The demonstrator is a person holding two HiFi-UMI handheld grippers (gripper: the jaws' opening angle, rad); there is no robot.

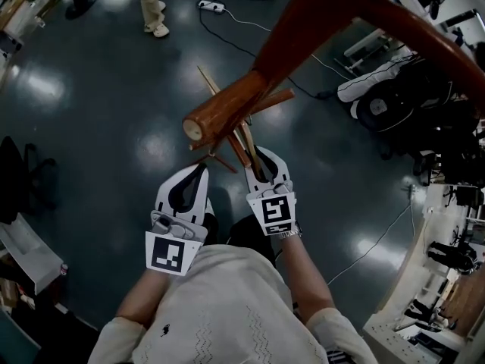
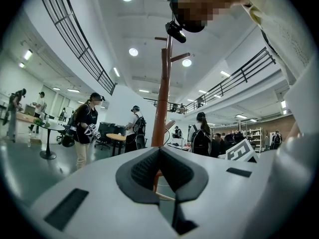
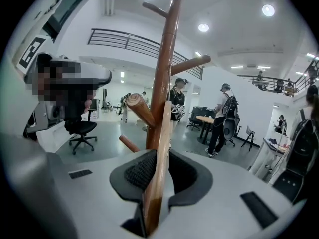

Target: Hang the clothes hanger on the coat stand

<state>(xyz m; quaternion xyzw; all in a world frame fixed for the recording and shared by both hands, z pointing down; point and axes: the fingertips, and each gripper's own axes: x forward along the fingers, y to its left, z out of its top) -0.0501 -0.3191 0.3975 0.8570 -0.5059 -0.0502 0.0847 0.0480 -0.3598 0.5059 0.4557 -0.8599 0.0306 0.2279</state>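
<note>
Looking down from my head, my right tongs (image 1: 265,159) were squeezed shut on the wooden hanger (image 1: 242,144). My left tongs (image 1: 198,171) were shut too, with nothing in them. The coat stand (image 1: 227,108) stood just past both tongs, and the right one was nearer to it. The hanger's thin sticks crossed under a peg (image 1: 194,130) — I could not find its hook there.

From the left tongs, the stand's pole (image 2: 162,98) rose straight ahead, behind the closed tips. The hanger was mostly hidden.

From the right tongs, the hanger ran up and away from me, right in front of the pole and just beside the peg. I could not tell if they touched. I think the hook must go over a peg next — but the hook was out of sight.
</note>
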